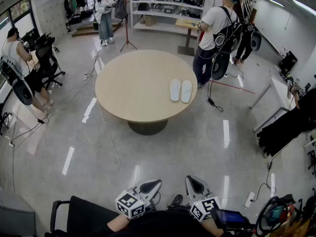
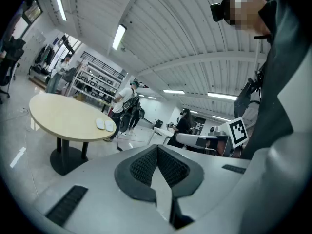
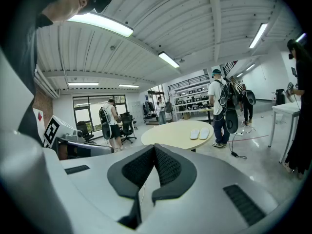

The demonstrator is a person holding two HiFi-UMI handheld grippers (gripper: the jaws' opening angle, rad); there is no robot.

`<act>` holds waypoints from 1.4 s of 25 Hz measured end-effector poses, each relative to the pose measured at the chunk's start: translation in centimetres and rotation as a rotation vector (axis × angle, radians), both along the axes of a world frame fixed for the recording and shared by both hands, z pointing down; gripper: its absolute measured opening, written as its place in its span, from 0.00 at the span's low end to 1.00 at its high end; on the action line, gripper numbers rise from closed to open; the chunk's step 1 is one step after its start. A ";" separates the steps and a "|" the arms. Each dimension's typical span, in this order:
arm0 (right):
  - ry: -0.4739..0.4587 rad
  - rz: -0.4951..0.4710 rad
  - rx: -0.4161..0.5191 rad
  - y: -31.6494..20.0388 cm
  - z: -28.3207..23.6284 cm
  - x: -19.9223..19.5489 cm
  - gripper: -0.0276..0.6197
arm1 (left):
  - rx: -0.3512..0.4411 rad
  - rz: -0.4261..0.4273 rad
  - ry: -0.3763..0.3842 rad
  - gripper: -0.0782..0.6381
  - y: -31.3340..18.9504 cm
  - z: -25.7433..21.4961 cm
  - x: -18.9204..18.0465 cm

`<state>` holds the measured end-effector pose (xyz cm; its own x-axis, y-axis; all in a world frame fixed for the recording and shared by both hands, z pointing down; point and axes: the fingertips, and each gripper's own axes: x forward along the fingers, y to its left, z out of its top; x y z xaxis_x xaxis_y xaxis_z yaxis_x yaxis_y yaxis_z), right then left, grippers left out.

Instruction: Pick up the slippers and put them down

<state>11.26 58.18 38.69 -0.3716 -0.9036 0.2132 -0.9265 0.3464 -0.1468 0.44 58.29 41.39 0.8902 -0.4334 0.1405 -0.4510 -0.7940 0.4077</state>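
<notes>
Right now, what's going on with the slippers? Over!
Left gripper shut, empty; right gripper shut, empty. Slippers side by side on round table, far off, untouched. Person stands by table's far edge. Over.

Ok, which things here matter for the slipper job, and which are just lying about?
Job: slippers, side by side on the round table; left gripper and right gripper, both shut, empty.
Lying about: shelves, office chair, tripod, small desk.
</notes>
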 end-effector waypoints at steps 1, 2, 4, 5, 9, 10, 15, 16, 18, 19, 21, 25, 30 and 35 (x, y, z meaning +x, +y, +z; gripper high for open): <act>0.001 -0.001 0.008 0.7 -0.4 0.3 0.06 | 0.012 0.012 -0.005 0.14 0.8 -0.6 0.5; 0.002 -0.002 0.016 1.4 -0.8 0.5 0.06 | 0.025 0.024 -0.012 0.14 1.5 -1.1 1.0; -0.001 -0.007 0.030 2.6 -1.4 0.9 0.06 | 0.053 0.038 -0.034 0.14 2.6 -2.0 1.9; -0.006 -0.007 0.036 2.9 -1.6 1.2 0.06 | 0.066 0.039 -0.045 0.14 2.9 -2.4 2.3; -0.021 0.001 0.070 3.6 -2.9 2.8 0.06 | 0.117 0.040 -0.066 0.14 3.3 -4.0 4.3; -0.022 -0.001 0.082 3.7 -3.2 3.4 0.06 | 0.134 0.044 -0.074 0.14 3.2 -4.1 5.0; 0.040 -0.035 0.205 4.2 -5.4 6.2 0.07 | 0.228 0.068 -0.137 0.14 3.3 -4.8 8.7; 0.075 -0.057 0.241 4.3 -5.9 6.5 0.06 | 0.258 0.079 -0.157 0.14 3.4 -5.0 9.8; 0.120 -0.103 0.298 4.3 -6.6 6.9 0.06 | 0.320 0.102 -0.187 0.14 3.6 -5.7 11.7; 0.128 -0.122 0.314 4.3 -6.7 7.1 0.06 | 0.353 0.109 -0.197 0.14 3.5 -6.2 12.5; 0.124 -0.150 0.326 4.2 -7.0 7.5 0.06 | 0.407 0.110 -0.205 0.14 3.3 -7.3 13.6; 0.066 -0.184 0.307 3.9 -7.3 8.6 0.06 | 0.385 0.069 -0.158 0.14 3.3 -7.7 14.5; -0.146 -0.167 0.212 2.8 -6.0 11.5 0.06 | 0.146 0.015 -0.040 0.14 3.2 -5.4 15.6; -0.265 -0.127 0.094 0.2 -2.9 15.1 0.06 | 0.149 -0.030 -0.063 0.14 1.9 -5.2 17.0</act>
<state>26.40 58.35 35.77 -0.5139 -0.8577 0.0118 -0.8089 0.4800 -0.3394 17.41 60.14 36.22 0.8681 -0.4797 0.1277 -0.4961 -0.8296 0.2561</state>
